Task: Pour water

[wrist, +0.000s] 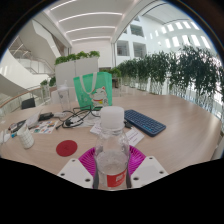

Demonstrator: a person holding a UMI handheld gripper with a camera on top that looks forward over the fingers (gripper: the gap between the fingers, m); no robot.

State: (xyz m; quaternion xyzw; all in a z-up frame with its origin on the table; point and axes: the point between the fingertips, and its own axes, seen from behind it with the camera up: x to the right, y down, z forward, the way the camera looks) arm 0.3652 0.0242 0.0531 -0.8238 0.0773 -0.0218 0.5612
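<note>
Two pink-padded fingers of the gripper clamp a clear plastic water bottle at lower centre, held upright above the wooden surface. Thin-walled and likely slippery, it probably suits a mid-body hold. Its red label is unreadable. Beyond lie a red coaster, a keyboard and a green bag.

The gripper is level above the table, its fingers clamped on a bottle.
</note>
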